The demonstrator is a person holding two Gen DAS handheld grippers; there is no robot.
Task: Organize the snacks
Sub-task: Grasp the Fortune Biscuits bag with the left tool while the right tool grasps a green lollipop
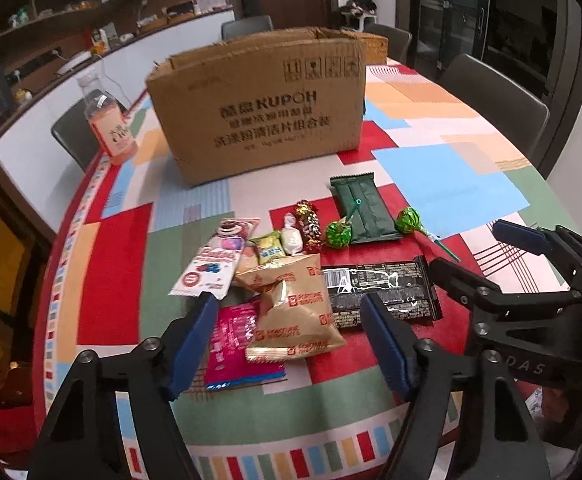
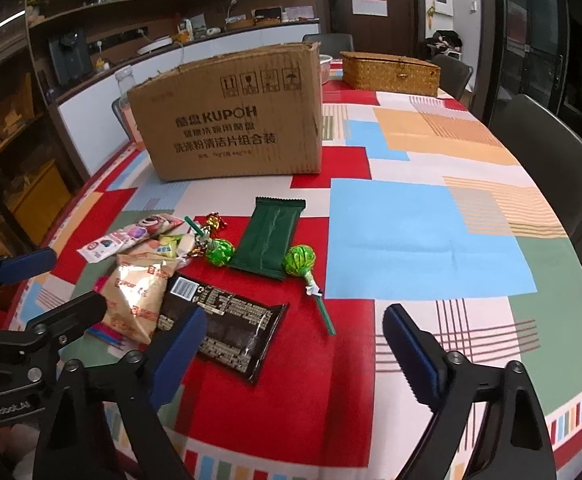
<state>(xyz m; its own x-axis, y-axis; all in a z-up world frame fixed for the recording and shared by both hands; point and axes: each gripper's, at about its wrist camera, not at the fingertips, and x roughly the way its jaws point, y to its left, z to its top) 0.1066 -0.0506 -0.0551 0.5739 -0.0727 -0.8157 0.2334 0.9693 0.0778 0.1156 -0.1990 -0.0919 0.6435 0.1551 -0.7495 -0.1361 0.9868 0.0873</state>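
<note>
A heap of snacks lies on the patterned tablecloth (image 1: 451,176) in front of an open cardboard box (image 1: 255,108). My left gripper (image 1: 289,304) is open, its blue pads on either side of a gold biscuit packet (image 1: 295,308) without touching it. A pink packet (image 1: 235,344) lies under that one. My right gripper (image 2: 295,316) is open just above a black packet (image 2: 231,320), whose near end lies by the left pad. Behind these lie a dark green bar (image 2: 267,236) and two green lollipops (image 2: 299,260). Each gripper shows in the other's view.
A pink drink bottle (image 1: 109,120) stands left of the box. A wicker basket (image 2: 391,74) sits at the far end of the table. Grey chairs (image 2: 547,152) ring the table. Small wrapped candies (image 1: 309,222) and a white-pink packet (image 1: 215,264) lie in the heap.
</note>
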